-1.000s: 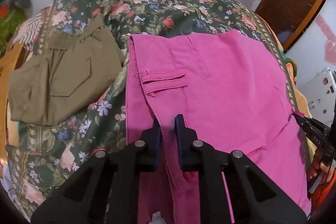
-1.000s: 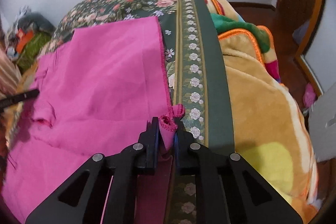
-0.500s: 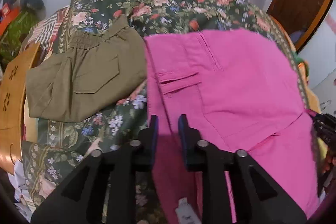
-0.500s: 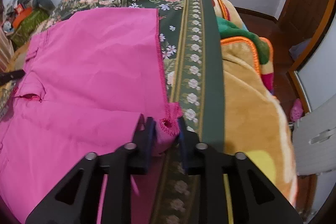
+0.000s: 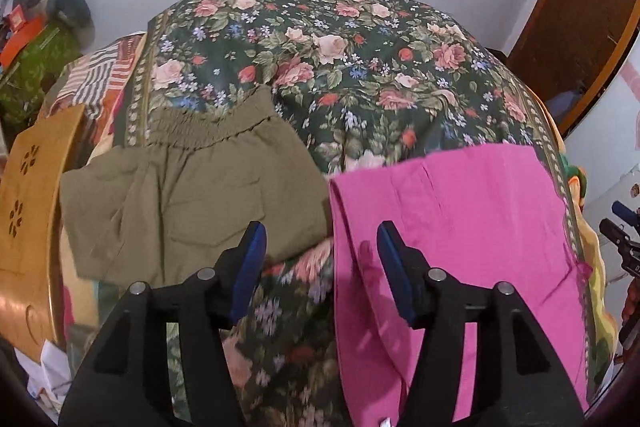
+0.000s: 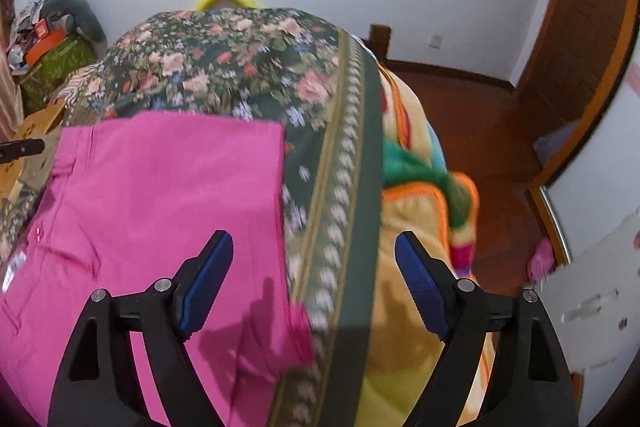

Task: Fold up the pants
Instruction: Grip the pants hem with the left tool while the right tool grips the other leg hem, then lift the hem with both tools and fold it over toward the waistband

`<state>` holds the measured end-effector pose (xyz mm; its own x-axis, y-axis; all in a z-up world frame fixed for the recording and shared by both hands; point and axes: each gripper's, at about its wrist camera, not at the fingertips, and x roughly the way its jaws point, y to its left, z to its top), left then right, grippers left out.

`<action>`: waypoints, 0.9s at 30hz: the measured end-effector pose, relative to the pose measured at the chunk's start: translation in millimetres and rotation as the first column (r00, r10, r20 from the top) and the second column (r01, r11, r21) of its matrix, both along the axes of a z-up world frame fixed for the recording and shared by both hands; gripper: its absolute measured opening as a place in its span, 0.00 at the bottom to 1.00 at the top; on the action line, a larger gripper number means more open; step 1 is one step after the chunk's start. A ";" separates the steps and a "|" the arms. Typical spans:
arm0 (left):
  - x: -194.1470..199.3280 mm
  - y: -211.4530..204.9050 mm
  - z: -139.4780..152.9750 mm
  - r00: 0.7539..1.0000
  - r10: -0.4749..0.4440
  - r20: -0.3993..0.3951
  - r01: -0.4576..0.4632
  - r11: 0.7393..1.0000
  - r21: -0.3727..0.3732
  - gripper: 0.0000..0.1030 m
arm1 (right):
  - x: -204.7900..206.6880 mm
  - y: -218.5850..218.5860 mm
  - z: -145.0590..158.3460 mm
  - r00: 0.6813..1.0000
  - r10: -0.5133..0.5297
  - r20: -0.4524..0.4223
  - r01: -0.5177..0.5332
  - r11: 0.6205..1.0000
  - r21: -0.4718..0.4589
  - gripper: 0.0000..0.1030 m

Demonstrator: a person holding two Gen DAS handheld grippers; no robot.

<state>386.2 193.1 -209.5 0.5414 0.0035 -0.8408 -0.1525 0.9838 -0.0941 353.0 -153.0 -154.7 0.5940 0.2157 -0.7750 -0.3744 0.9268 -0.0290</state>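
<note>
The pink pants (image 5: 460, 227) lie folded flat on the floral bedspread (image 5: 340, 67); they also show in the right wrist view (image 6: 160, 207). My left gripper (image 5: 320, 247) is open and empty, above the left edge of the pink pants. My right gripper (image 6: 314, 255) is open and empty, above the right edge of the pink pants and the bedspread's green border (image 6: 344, 207).
Folded olive pants (image 5: 192, 199) lie left of the pink ones. A wooden board (image 5: 28, 211) stands at the bed's left edge. A bright blanket (image 6: 424, 227) hangs off the bed's right side above the wooden floor (image 6: 480, 115).
Both grippers have let go of the pink pants and opened wide. Both have pulled back and risen, and the pants now lie flat on the bed.
</note>
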 end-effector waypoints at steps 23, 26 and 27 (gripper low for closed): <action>54.0 -6.9 -46.3 0.992 -0.124 -0.018 0.124 0.992 -0.032 0.47 | 107.9 55.3 -55.4 0.988 0.084 -0.126 -0.062 0.983 0.174 0.20; 53.9 -13.6 -43.3 0.990 -0.137 -0.013 0.136 0.989 -0.050 0.20 | 106.3 64.0 -53.5 0.990 0.095 -0.106 -0.082 0.989 0.120 0.07; 53.2 -17.5 -40.8 0.991 -0.134 -0.010 0.134 0.991 -0.015 0.16 | 104.9 66.1 -52.1 0.991 0.095 -0.097 -0.084 0.991 0.104 0.05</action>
